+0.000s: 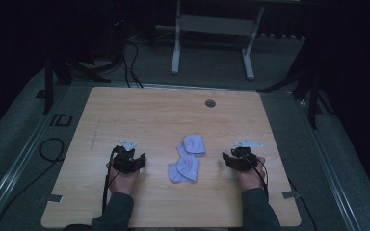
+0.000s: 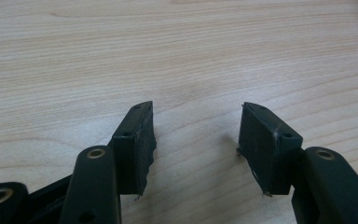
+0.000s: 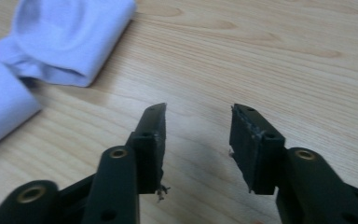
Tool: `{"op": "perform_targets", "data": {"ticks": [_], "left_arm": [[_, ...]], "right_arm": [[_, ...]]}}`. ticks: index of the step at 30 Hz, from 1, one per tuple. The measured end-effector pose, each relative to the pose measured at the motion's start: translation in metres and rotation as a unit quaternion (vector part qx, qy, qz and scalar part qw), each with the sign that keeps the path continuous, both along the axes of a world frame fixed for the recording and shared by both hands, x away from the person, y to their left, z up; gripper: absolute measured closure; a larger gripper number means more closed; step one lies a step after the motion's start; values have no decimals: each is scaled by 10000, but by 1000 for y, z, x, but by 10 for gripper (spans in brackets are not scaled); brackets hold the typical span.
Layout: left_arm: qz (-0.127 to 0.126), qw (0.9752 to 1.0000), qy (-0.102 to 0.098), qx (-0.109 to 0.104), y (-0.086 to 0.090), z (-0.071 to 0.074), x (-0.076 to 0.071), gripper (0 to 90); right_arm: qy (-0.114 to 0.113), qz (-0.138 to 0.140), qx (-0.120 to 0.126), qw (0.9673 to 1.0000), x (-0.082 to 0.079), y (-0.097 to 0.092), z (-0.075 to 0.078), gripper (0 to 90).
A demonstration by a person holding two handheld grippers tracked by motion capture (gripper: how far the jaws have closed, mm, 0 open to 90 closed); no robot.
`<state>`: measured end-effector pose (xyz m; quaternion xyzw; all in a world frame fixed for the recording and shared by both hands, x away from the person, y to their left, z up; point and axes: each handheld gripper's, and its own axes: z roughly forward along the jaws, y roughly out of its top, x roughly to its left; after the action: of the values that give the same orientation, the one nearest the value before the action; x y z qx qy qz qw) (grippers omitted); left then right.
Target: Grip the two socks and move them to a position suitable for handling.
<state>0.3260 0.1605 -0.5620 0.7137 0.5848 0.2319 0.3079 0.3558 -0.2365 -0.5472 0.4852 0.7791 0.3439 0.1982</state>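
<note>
Several pale lilac socks [image 1: 188, 160] lie in a loose heap at the middle of the wooden table [image 1: 154, 110]. My left gripper [image 1: 127, 161] rests on the table to the left of the heap, held in a hand. My right gripper [image 1: 236, 159] rests to the right of it. In the left gripper view the gripper [image 2: 196, 135] is open over bare wood. In the right gripper view the gripper [image 3: 197, 135] is open with nothing between its jaws, and two socks [image 3: 70, 39] lie ahead to its left.
A round grey grommet [image 1: 210, 103] sits near the table's far edge. Beyond the table stand a white desk frame [image 1: 212, 43] and dark cables [image 1: 130, 62] on the floor. Tape tabs [image 1: 53, 198] mark the near corners.
</note>
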Motion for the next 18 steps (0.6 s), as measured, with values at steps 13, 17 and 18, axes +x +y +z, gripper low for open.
{"op": "perform_targets", "data": {"ticks": [13,17,18], "left_arm": [[-81,9999,-65,-102,1,5,-2,477],[-127,9998,-83,-146,1,7,-3,484],[-139,9997,-83,-155,1,7,-4,487]], "right_arm": [[-110,492,0,9987,-11,16,13,869],[-139,599,-5,9981,-15,22,17,899],[-140,634,11,9979,-16,24,17,899]]}}
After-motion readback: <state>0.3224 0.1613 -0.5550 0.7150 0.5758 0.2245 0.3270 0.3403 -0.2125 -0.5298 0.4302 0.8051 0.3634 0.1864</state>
